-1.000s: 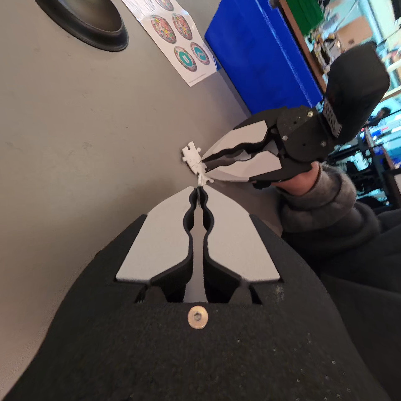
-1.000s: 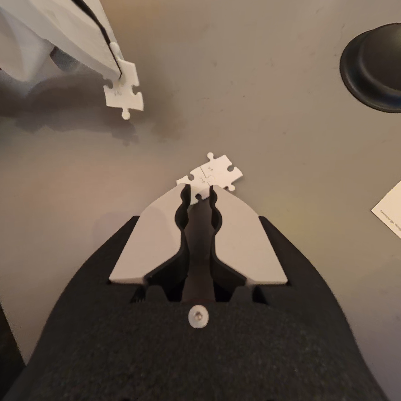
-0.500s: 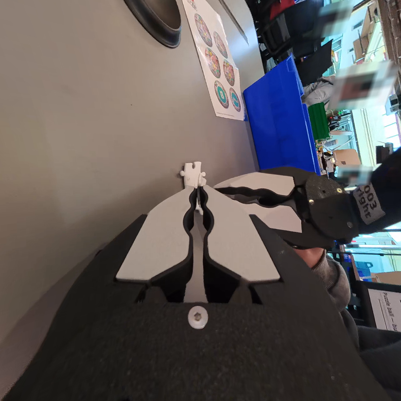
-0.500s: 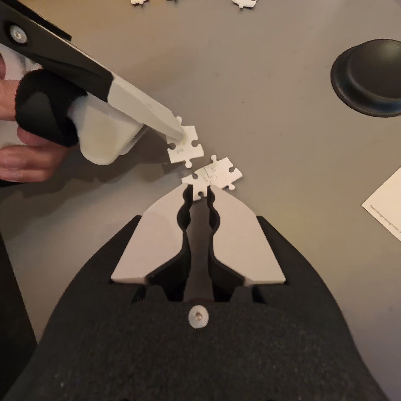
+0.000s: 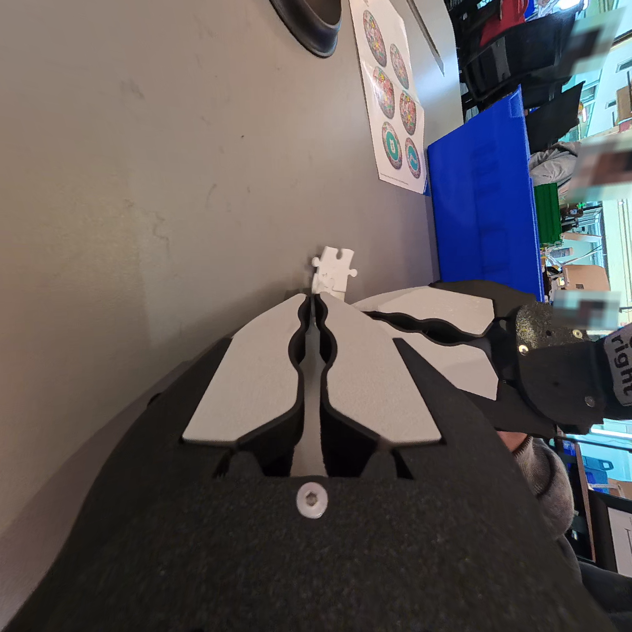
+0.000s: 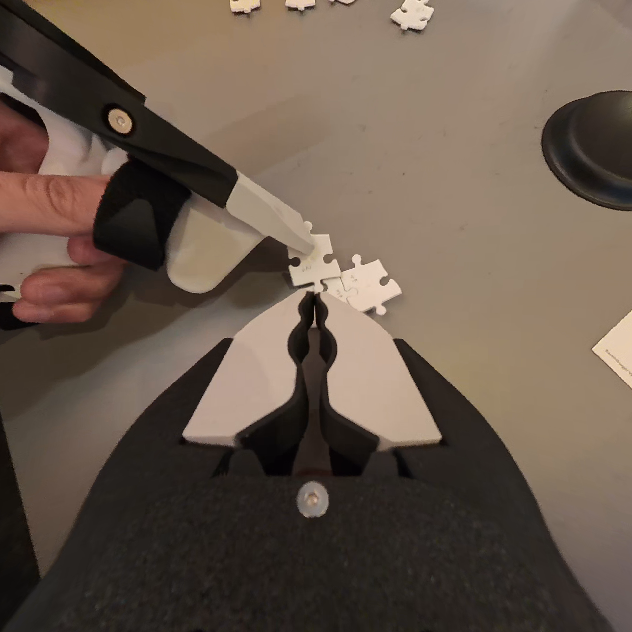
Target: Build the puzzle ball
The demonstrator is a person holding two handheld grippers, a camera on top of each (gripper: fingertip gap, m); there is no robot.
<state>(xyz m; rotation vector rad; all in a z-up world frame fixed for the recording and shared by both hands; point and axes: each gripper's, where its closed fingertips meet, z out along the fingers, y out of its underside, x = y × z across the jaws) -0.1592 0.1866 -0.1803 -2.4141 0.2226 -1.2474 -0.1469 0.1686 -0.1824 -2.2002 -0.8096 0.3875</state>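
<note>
Grey tabletop (image 6: pixel 444 171) carries the joined pair of puzzle pieces (image 6: pixel 367 285) mid-surface, the right gripper (image 6: pixel 314 297) pinching its near edge to steady it. Meanwhile the left gripper (image 6: pixel 309 243), clamped on a single piece (image 6: pixel 313 266), presses that piece against the pair, seemingly to lock its tab in.

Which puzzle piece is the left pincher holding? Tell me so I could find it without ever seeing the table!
Look at the grey table and find the black round dish on it. Toward the middle from there, two white pincher tools meet at a small clump of white puzzle pieces. The single piece is nipped by the left gripper, while the joined pair beside it is held by the right gripper.
</note>
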